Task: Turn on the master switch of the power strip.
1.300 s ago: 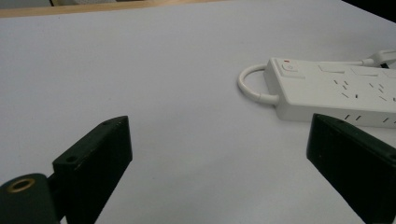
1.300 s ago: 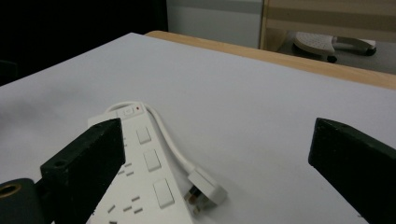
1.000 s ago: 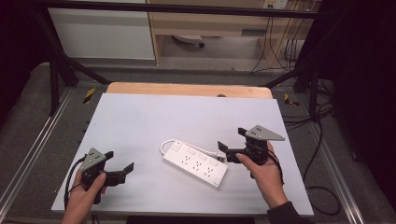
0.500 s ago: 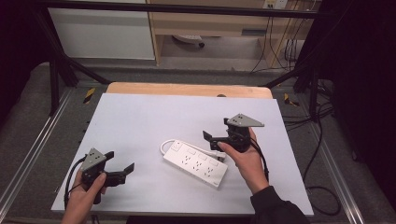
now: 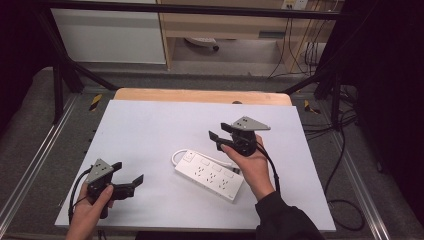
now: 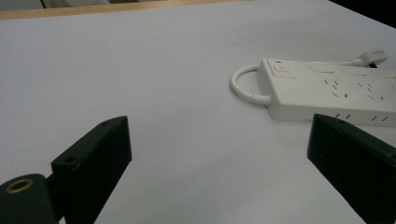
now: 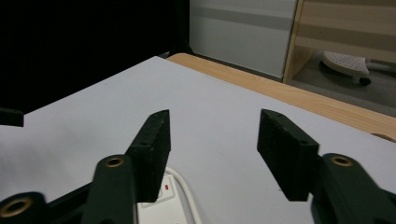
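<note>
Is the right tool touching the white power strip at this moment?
Apart. In the right gripper view, the right tool has nothing between its jaws, which have just been closing, and the power strip lies below them. The high view agrees.

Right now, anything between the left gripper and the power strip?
Nothing: bare white table lies between the left gripper and the power strip, shown in the high view and the left gripper view.

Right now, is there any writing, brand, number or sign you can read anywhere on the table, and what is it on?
No readable text anywhere.
Power strip: no brand or lettering legible; there is a small red mark by its switch, no word or number.
Left gripper and right gripper: plain black jaws, no labels.
Table: bare white surface, nothing printed.
</note>
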